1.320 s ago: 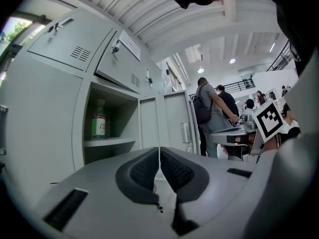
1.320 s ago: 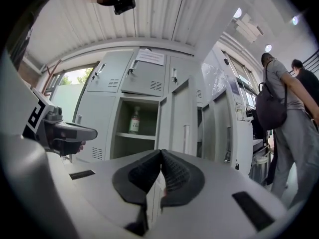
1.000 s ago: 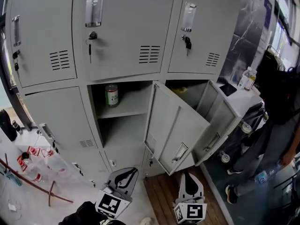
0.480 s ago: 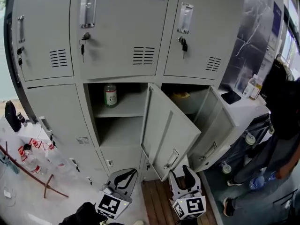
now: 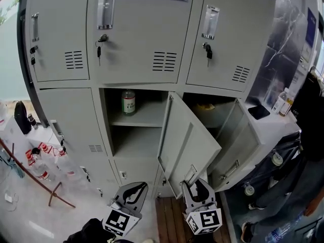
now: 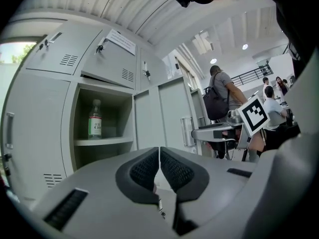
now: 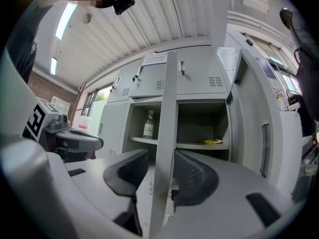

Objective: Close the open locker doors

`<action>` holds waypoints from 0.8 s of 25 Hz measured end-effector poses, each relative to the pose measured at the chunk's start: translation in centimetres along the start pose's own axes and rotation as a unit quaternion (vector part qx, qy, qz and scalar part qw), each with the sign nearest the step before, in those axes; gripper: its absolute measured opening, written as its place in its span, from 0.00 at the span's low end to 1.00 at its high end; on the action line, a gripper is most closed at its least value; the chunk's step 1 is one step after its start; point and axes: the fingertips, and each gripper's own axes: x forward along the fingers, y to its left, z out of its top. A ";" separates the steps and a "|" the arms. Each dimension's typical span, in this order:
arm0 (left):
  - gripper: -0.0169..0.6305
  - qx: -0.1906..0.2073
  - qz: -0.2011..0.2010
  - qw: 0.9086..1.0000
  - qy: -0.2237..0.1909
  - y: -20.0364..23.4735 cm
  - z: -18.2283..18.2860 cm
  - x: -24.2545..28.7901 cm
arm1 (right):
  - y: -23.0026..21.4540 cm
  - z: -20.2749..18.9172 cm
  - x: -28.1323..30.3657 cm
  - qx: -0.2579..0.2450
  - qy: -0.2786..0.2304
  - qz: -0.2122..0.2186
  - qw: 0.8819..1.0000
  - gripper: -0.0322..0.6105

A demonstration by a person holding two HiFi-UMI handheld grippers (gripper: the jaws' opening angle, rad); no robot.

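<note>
1. The left gripper (image 6: 159, 166) is empty. Its fingers (image 6: 144, 169) are pressed together, pad against pad.
2. On the right gripper (image 7: 159, 171) the fingers (image 7: 195, 176) stand apart and have just been closing. The free edge of the middle locker door (image 5: 188, 142) runs upright between them. A gap shows at the left pad, and the right pad sits just beside the edge without pressing on it.
3. The middle locker door is swung wide open, with its lower corner at the right fingers. The left fingers sit to its left, apart from it.
4. The right locker door (image 5: 237, 147) is also open. It stands to the right of the right fingers and does not touch them.
5. Beyond the fingers, a bottle (image 5: 128, 102) stands upright on the shelf (image 5: 139, 120) of the middle compartment. A yellow item (image 7: 213, 141) lies on the shelf of the right compartment.
6. Above the fingers, the upper doors (image 5: 139, 32) are shut.
</note>
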 end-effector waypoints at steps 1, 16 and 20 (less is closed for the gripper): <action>0.07 -0.001 0.003 1.000 0.006 0.1 -0.1 -0.2 | 0.2 0.0 0.0 -0.002 -0.001 0.003 1.000 0.32; 0.07 -0.003 0.039 0.999 0.016 2.1 -0.1 -3.4 | 4.8 0.5 1.0 -0.014 -0.009 0.060 0.998 0.32; 0.07 -0.001 0.052 0.999 0.012 3.6 0.0 -4.8 | 7.0 0.8 1.8 -0.013 -0.011 0.078 0.997 0.31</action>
